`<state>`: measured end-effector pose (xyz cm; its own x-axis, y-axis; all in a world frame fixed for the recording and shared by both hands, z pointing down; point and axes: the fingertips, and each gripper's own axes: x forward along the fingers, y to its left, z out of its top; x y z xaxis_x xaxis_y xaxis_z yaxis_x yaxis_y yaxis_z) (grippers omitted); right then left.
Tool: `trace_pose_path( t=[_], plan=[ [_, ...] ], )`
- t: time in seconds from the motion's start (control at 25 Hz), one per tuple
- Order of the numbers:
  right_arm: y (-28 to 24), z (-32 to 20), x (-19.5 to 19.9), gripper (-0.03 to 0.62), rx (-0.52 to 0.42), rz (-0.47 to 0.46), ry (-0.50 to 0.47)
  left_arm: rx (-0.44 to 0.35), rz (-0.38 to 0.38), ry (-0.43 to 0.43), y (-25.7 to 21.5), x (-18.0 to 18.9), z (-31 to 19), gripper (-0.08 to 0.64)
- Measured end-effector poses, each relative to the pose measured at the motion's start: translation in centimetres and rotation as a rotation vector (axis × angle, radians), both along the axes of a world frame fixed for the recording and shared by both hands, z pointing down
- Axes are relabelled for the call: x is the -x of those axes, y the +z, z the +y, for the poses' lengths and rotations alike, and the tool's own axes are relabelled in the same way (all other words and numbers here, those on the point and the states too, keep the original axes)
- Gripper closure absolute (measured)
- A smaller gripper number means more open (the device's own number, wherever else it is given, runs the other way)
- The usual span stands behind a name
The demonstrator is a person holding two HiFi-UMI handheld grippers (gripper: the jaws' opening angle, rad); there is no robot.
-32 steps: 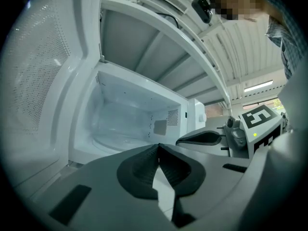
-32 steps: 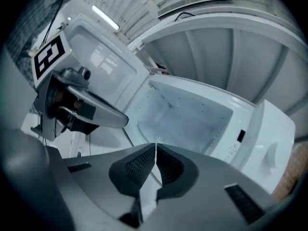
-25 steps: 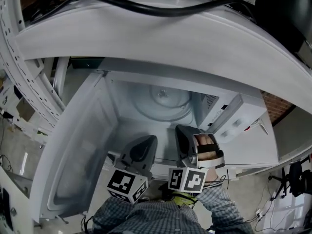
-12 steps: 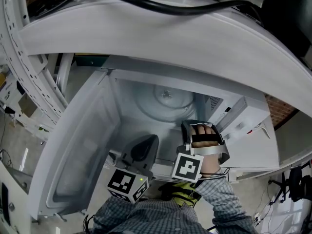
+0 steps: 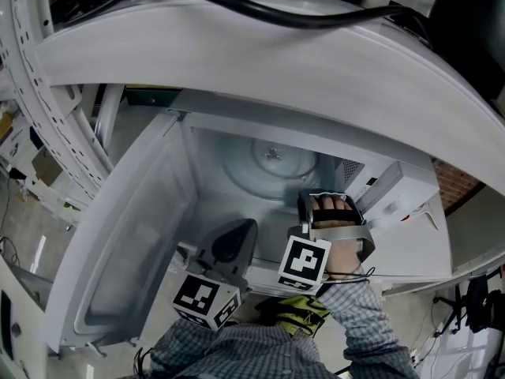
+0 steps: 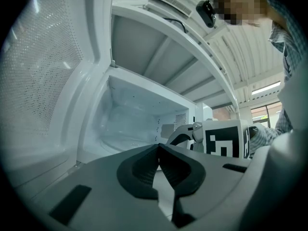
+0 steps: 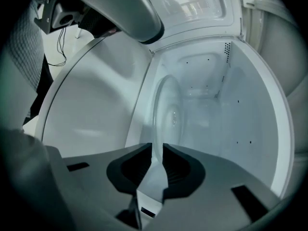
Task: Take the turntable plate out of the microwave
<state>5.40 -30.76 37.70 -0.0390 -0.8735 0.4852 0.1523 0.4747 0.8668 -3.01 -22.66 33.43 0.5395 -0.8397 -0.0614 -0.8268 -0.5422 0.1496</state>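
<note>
The microwave [image 5: 201, 184] stands open in the middle of the head view, with its door [image 5: 126, 251] swung wide toward the lower left. The glass turntable plate [image 5: 268, 172] lies on the floor of the cavity, toward the back, just above the centre of the frame. The right gripper [image 5: 304, 202] reaches in over the front sill at centre right, angled down toward the near rim of the plate. The hand [image 5: 331, 215] on it is strapped in, and its marker cube [image 5: 304, 262] sits just below. In the right gripper view the picture is rolled, so the plate [image 7: 166, 112] stands like an upright disc in the middle. Its near edge runs down toward the mouth of the right gripper [image 7: 155, 148]. Those jaws have just been opening and now stand a narrow slit apart. The rim lines up with that slit, but I cannot tell whether it sits inside it, and the pads are not pressing on anything. The left gripper [image 5: 237, 231] waits level at the front edge of the cavity, lower centre, beside the right one and clear of the plate, with its own marker cube [image 5: 207, 300] below it. In the left gripper view, the tips of the left gripper [image 6: 159, 147] are pressed together with nothing between them. The perforated inside of the door [image 6: 38, 71] fills the left of that frame, and the other gripper's marker cube [image 6: 224, 138] shows at the right. A checked sleeve [image 5: 237, 354] fills the bottom edge of the head view.
</note>
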Motion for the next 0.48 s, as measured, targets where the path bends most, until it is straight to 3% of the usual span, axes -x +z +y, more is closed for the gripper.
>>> trace_pose_path(
  t=[0.12,0.48],
  plan=[
    [0.0,0.4,0.0,0.525,0.045,0.020,-0.003,-0.002,0.003,-0.001,-0.1,0.0,0.1,0.551],
    [0.2,0.0,1.6,0.522,0.091,0.199,-0.048,0.002,0.021,0.001,-0.1,-0.1,0.3,0.551]
  ],
)
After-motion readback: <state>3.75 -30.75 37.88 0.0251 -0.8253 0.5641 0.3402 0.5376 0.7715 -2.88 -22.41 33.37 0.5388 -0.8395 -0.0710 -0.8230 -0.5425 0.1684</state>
